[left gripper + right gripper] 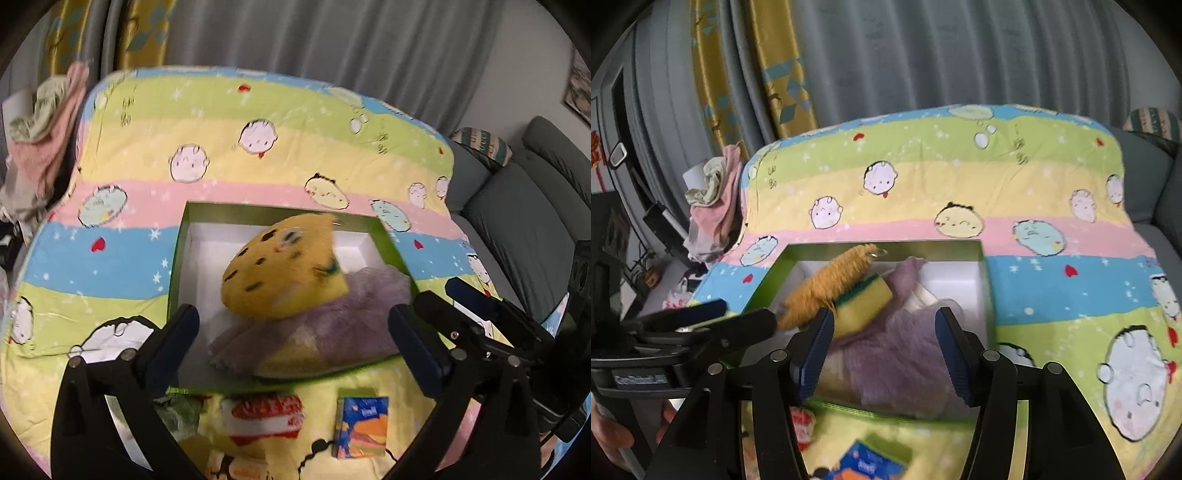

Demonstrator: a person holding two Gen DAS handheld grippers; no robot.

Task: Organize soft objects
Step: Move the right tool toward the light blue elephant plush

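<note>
Soft objects lie piled in the green box [180,236], an open box with a white inside that sits on the striped cartoon blanket [258,122]. Seen from the left wrist, a yellow plush [280,273] with dark spots rests tilted in the middle of the box, its lower edge lying on a purple fluffy cloth [332,325] that fills the box's near right part and spills over its near rim. The left gripper [291,339] hangs at the box's near edge with its fingers spread wide, nothing between them. Just right of the box the right gripper [465,295] reaches in; from this view I cannot tell how its jaws stand. On the blanket in front of the box lie a red and white packet [264,417] and, to its right, a small blue and orange tissue pack [362,426].

From the right wrist, the green box [982,280] is straight ahead. The yellow plush [831,284] leans across the box's left half, and a yellow sponge with a green scouring layer [864,299] lies against it, on top of the purple fluffy cloth [901,354]. The right gripper [884,354] hovers over the box's near rim, fingers apart and gripping nothing. The left gripper [701,317] shows edge-on beside the box's left wall. The tissue pack [871,463] lies in front of the box, blurred.
</note>
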